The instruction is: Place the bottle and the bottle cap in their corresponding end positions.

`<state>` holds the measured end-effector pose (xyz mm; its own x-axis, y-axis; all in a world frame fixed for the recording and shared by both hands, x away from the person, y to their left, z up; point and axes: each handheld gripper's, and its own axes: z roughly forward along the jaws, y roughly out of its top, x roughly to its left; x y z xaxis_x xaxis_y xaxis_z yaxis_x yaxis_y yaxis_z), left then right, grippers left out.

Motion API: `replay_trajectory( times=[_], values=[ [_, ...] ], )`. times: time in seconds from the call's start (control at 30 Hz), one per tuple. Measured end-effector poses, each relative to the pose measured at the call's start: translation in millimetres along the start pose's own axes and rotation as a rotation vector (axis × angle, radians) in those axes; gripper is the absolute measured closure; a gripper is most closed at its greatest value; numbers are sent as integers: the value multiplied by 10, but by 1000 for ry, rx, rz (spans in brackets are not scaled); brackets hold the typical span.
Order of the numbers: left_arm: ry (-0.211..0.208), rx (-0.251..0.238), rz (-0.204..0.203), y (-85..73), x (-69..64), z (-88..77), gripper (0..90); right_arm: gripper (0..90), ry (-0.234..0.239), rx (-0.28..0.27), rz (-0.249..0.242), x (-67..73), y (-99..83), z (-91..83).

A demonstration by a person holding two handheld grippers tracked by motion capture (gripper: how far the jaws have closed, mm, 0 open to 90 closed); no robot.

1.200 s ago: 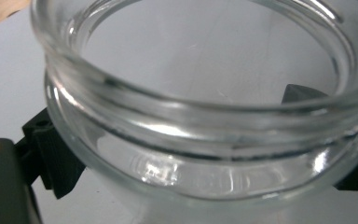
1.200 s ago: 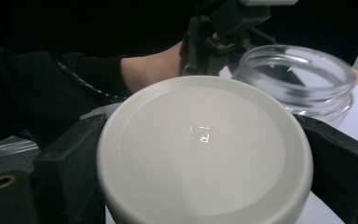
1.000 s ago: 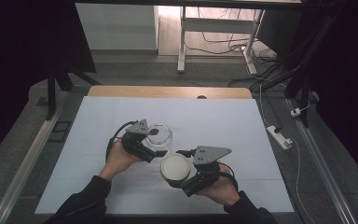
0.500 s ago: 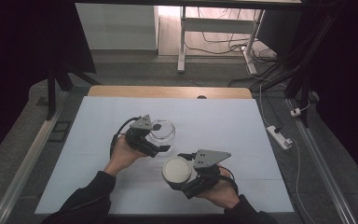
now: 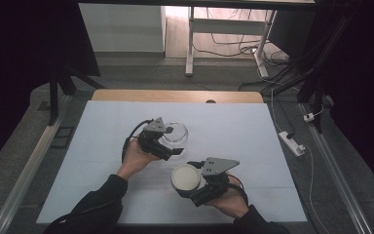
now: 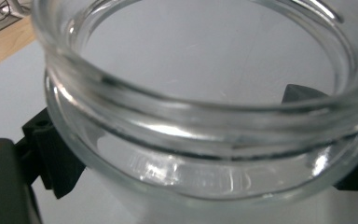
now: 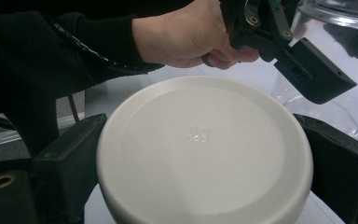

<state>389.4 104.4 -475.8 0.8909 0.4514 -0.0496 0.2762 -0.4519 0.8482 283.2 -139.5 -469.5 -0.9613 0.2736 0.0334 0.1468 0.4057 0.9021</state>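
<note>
From the high view, one clear glass jar [image 5: 174,136] sits mid-table, clamped by the left gripper [image 5: 168,146]; the right gripper [image 5: 191,185] grips one round white lid [image 5: 185,177] nearer the person. Left gripper view: the jar's [image 6: 205,140] open, threaded mouth, jaws pressing both sides. Right gripper view: the lid [image 7: 205,149], smooth with a faint embossed mark, wedged between both jaws.

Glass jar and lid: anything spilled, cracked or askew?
Nothing stands out. The glass jar sits open and looks empty in the left gripper, no cracks visible. The white lid is off, held in the right gripper, looking intact.
</note>
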Motion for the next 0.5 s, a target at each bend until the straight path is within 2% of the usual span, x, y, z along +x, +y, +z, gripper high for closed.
replay_trajectory(
  times=[0.27, 0.5],
  values=[
    [14, 18, -8, -87, 34, 153, 75, 74, 4, 13, 11, -17, -55, 53],
    [16, 24, -17, -133, 53, 226, 75, 74, 13, 17, 9, -4, -77, 75]
  ],
)
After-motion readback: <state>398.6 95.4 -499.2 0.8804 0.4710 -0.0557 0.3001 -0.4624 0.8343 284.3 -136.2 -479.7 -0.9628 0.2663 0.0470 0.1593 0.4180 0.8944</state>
